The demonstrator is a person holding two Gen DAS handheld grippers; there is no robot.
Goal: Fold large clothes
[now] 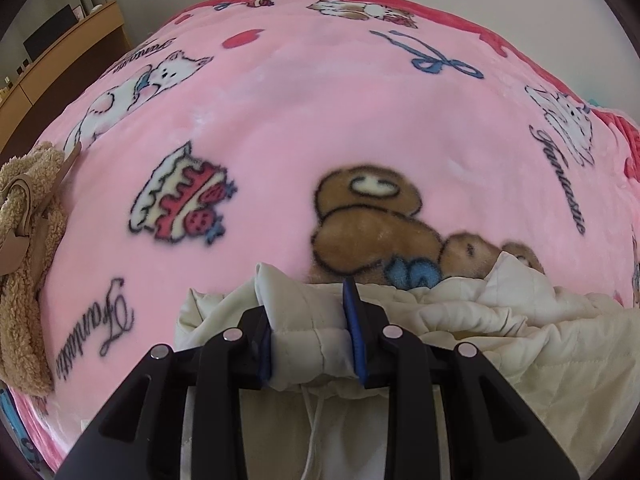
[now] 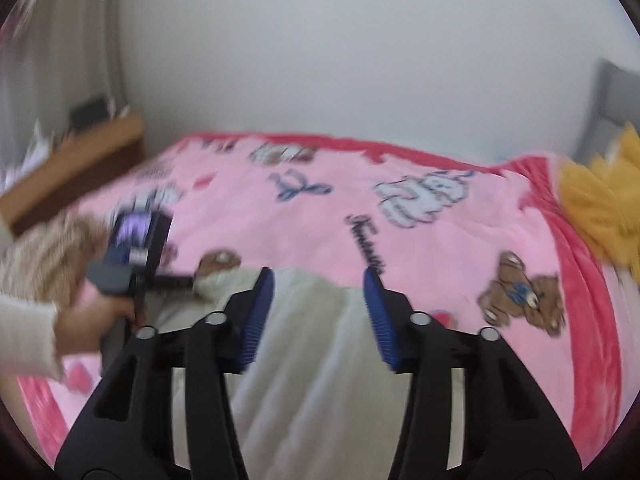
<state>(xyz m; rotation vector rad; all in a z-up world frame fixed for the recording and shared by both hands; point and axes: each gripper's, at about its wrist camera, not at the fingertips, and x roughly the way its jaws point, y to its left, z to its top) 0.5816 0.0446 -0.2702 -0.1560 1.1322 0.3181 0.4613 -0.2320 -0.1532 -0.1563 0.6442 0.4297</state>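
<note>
A cream quilted garment (image 1: 520, 340) lies at the near edge of a bed covered by a pink cartoon-print blanket (image 1: 300, 120). My left gripper (image 1: 306, 300) is shut on a bunched, gathered edge of that garment, and a white drawstring hangs below the pads. In the right wrist view, which is blurred, the garment (image 2: 312, 380) spreads out below my right gripper (image 2: 319, 276). That gripper hovers above the garment, open, with nothing between its blue pads (image 2: 256, 320). The left gripper (image 2: 196, 282) shows at the left in a person's hand (image 2: 92, 316), pinching the garment's far left end.
A tan fleece garment (image 1: 24, 240) lies at the bed's left edge. A yellow fluffy item (image 2: 600, 208) sits at the right by a grey headboard (image 2: 612, 100). A wooden cabinet (image 1: 60, 64) stands against the wall beyond the bed's left side.
</note>
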